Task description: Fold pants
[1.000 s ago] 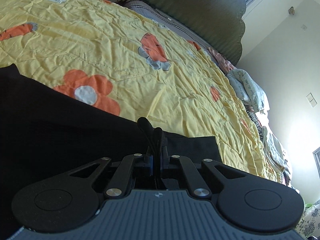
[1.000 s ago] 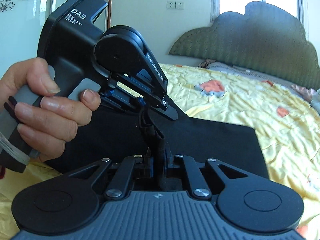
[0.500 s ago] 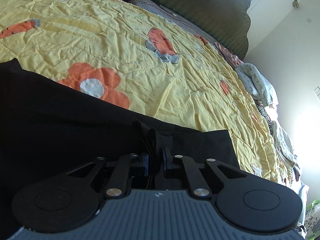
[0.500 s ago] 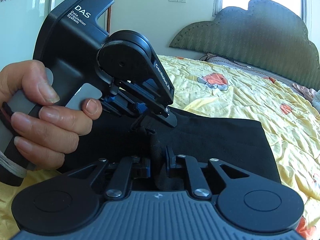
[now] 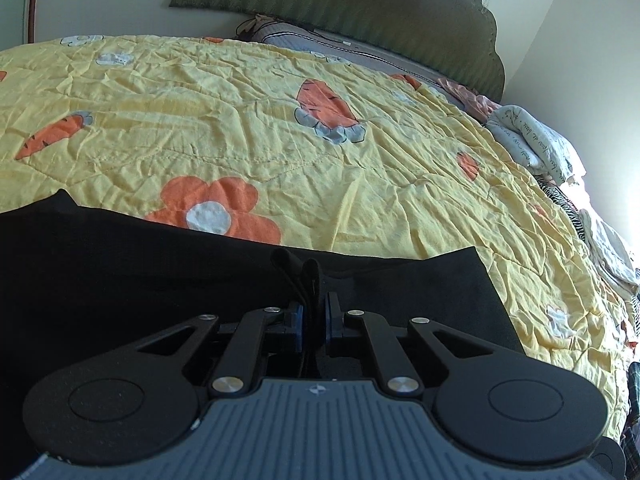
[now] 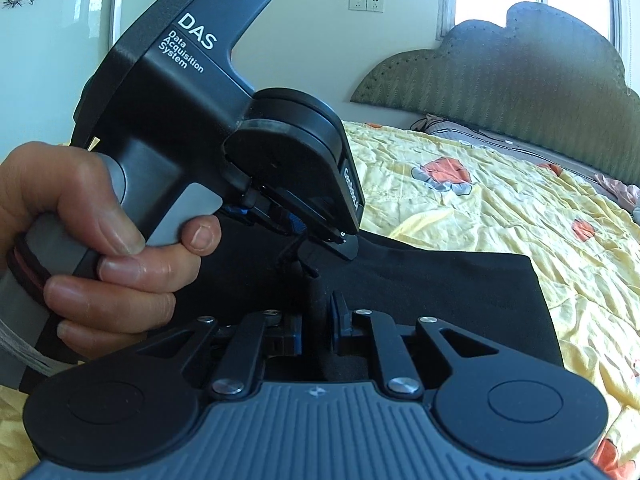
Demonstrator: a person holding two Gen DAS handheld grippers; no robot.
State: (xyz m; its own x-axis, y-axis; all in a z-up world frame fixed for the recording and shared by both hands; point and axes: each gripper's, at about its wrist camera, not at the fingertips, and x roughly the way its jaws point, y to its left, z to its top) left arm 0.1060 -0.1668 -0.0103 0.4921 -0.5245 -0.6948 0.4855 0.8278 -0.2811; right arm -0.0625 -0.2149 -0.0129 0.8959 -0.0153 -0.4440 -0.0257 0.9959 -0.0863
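Black pants [image 5: 120, 280]: 1, on bed.
Tongs: 2 — left tongs [image 6: 316, 242], right tongs [image 6: 320, 316].
Hand [image 6: 80, 248] on left tongs' handle: 1.
Yellow bedspread [image 5: 280, 128]: 1.
Green headboard [image 6: 520, 76]: 1.
Wall sockets [image 6: 366, 3]: 2, side by side.
Orange flower with white centre [image 5: 212, 212]: 1 whole in left view.
Carrot print [image 5: 52, 136]: 1 clear in left view.

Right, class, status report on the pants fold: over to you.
Left gripper shut on black fabric pants. Right gripper shut on same pants, close beside left. Pants lie on yellow flowered quilt. Nothing in the way.
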